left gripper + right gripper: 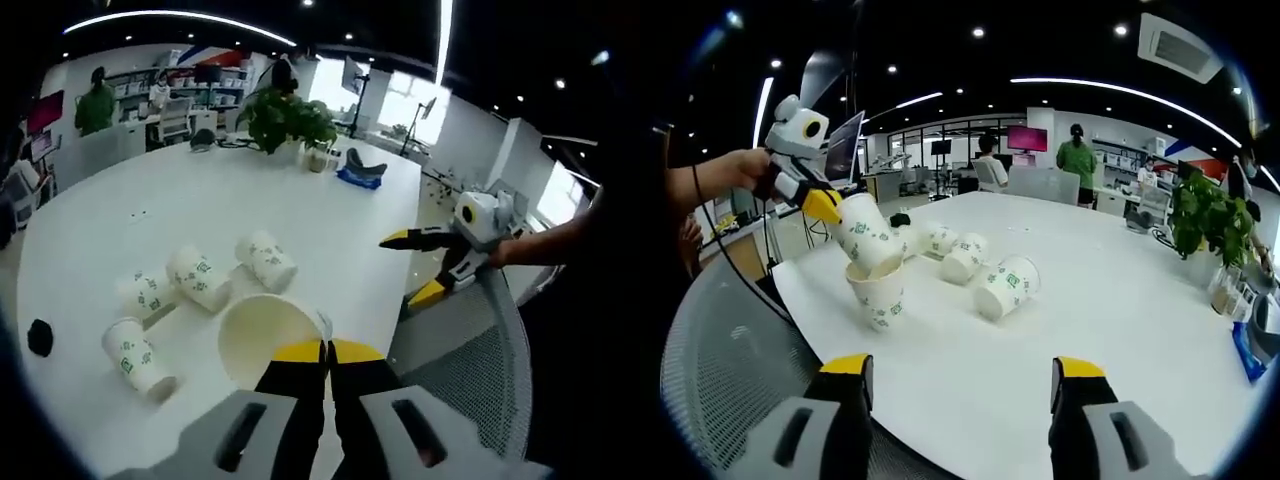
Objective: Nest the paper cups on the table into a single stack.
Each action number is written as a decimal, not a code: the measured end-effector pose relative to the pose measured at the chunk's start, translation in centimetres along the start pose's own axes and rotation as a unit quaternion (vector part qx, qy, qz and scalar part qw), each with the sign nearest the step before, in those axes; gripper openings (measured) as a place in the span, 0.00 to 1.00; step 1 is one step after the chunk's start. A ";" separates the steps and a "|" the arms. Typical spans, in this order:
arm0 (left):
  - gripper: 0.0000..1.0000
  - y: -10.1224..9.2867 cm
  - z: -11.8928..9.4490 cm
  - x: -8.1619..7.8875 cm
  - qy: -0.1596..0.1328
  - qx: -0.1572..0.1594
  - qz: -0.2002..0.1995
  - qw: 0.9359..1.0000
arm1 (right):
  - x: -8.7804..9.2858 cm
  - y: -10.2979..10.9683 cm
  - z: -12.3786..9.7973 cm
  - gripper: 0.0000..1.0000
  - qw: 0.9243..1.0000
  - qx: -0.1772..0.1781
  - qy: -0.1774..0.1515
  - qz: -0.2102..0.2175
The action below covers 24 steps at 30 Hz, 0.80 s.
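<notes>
The white paper cup with green print (862, 233) is pinched at the rim by the left gripper (327, 350), jaws closed tight on the wall, and it's tilted into the mouth of an upright matching cup (878, 297) on the round white table (1120, 310). Three more cups (1005, 286) lie on their sides just beyond that upright cup. The right gripper (962, 385) hangs wide open and empty nearer the table edge. My worry: going in crooked could jam the rims or tip the unsupported bottom cup over.
</notes>
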<state>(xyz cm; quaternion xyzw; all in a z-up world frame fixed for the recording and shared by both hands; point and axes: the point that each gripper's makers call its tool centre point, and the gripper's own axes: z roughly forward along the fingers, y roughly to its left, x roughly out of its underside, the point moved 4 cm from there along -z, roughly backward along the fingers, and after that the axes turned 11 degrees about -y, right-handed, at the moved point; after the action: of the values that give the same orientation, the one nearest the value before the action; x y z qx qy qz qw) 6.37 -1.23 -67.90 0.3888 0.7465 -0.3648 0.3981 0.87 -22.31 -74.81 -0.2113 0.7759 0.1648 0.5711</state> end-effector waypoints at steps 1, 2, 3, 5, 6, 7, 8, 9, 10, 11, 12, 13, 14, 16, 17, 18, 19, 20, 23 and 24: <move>0.00 -0.2 0.0 -0.2 0.007 -0.001 0.009 1.000 | 0.0 0.0 0.0 0.73 1.000 0.000 0.000 0.000; 0.00 -0.4 0.0 -0.3 0.008 0.000 0.012 1.000 | 0.0 0.0 0.0 0.73 1.000 0.001 -0.001 0.001; 0.00 -0.3 0.0 -0.4 0.010 0.001 0.018 1.000 | 0.0 0.0 0.0 0.73 1.000 0.001 -0.001 0.001; 0.00 -0.3 -0.2 -0.6 0.015 0.000 0.029 0.999 | 0.0 -0.1 0.0 0.72 1.000 0.001 -0.002 0.001; 0.00 -0.3 -0.2 -0.8 0.017 -0.001 0.034 0.999 | 0.0 -0.1 0.0 0.72 1.000 0.001 -0.003 0.001; 0.00 -0.5 -0.3 -1.0 0.020 -0.002 0.039 0.999 | 0.0 -0.1 0.0 0.72 1.000 0.001 -0.003 0.001; 0.00 -0.5 -0.3 -1.0 0.021 -0.002 0.041 0.999 | 0.0 -0.1 0.0 0.72 1.000 0.001 -0.004 0.002; 0.00 -0.5 -0.4 -1.1 0.030 -0.005 0.052 0.998 | -0.1 -0.1 0.0 0.72 1.000 0.001 -0.004 0.003; 0.00 -0.5 -0.4 -1.0 0.036 -0.008 0.057 0.998 | -0.1 0.0 0.0 0.72 1.000 0.001 -0.004 0.003; 0.00 -0.3 -0.5 -1.0 0.042 -0.009 0.061 0.997 | -0.1 0.0 0.0 0.72 1.000 0.001 -0.005 0.003; 0.00 -0.3 -0.5 -0.9 0.049 -0.010 0.066 0.997 | -0.1 0.0 0.0 0.72 1.000 0.001 -0.005 0.004; 0.00 -0.2 -0.5 -0.8 0.052 -0.010 0.069 0.996 | -0.2 0.0 0.0 0.72 1.000 0.001 -0.006 0.004; 0.00 -0.3 -0.6 -0.8 0.056 -0.010 0.072 0.996 | -0.2 0.0 0.0 0.72 1.000 0.002 -0.006 0.004; 0.00 -0.2 -0.6 -0.7 0.060 -0.009 0.075 0.995 | -0.2 0.0 0.0 0.72 1.000 0.002 -0.008 0.004; 0.00 -0.4 -0.5 -0.7 0.063 -0.009 0.077 0.995 | -0.2 0.0 0.0 0.72 1.000 0.002 -0.008 0.004; 0.00 -0.5 -0.4 -0.6 0.066 -0.009 0.079 0.995 | -0.2 0.0 -0.1 0.72 1.000 0.001 -0.007 0.003; 0.00 -0.2 -0.4 -0.4 0.072 -0.010 0.083 0.994 | -0.2 0.1 0.0 0.72 1.000 0.000 -0.007 0.001; 0.00 -0.1 -0.4 -0.3 0.076 -0.010 0.086 0.993 | -0.2 0.1 0.0 0.72 1.000 0.000 -0.006 0.001; 0.00 0.2 -0.4 0.0 0.088 -0.010 0.095 0.992 | -0.2 0.2 0.0 0.72 1.000 -0.001 -0.005 0.000; 0.00 0.3 -0.3 0.1 0.091 -0.009 0.099 0.991 | -0.2 0.2 -0.1 0.72 1.000 0.000 -0.005 0.000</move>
<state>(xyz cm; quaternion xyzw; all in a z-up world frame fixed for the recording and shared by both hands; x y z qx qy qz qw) 6.47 -0.81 -67.91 0.4887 0.7407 -0.2800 0.3663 0.79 -22.14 -74.58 -0.2110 0.7730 0.1660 0.5749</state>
